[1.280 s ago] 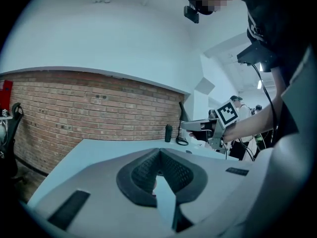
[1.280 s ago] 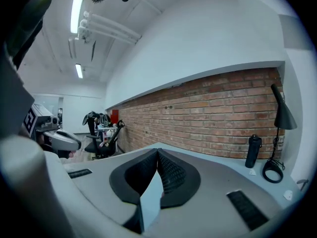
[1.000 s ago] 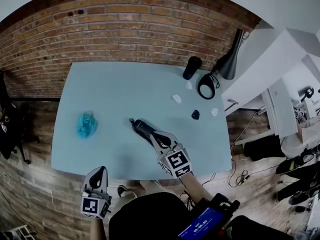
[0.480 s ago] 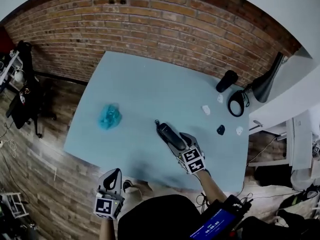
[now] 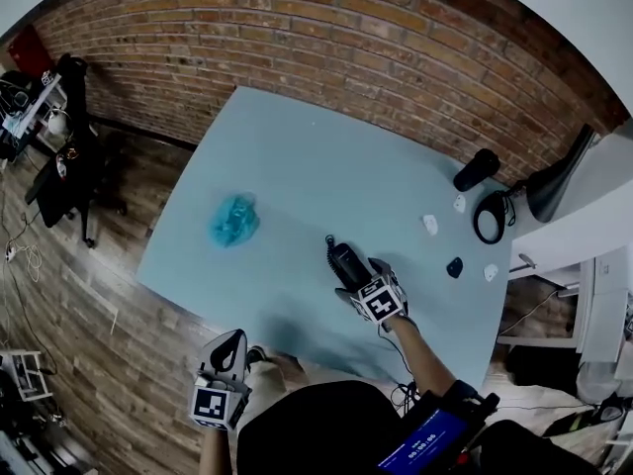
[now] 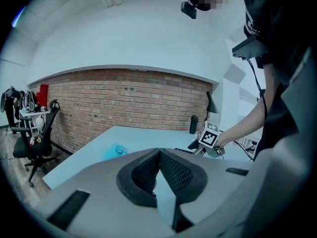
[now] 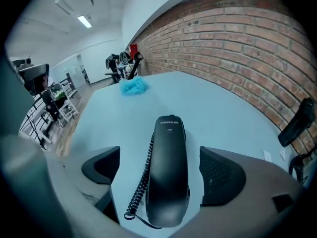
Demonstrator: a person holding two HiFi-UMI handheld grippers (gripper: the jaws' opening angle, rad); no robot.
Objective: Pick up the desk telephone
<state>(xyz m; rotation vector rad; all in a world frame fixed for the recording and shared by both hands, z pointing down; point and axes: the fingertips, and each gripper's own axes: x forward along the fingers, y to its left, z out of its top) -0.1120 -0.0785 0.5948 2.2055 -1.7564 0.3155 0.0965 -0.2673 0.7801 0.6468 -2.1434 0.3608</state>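
Desk telephone (image 7: 168,177) flat, lengthwise between fingers (image 7: 221,177), just opened

The desk telephone (image 7: 168,172) bears small white print, seemingly "CHINO-E"; nothing else legible.

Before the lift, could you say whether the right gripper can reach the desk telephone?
Likely yes: the right gripper, whose jaws have just been opening, straddles the desk telephone; nothing else lies between them.

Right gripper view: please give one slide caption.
Right gripper, jaws just opening, straddles the black desk telephone on the table.
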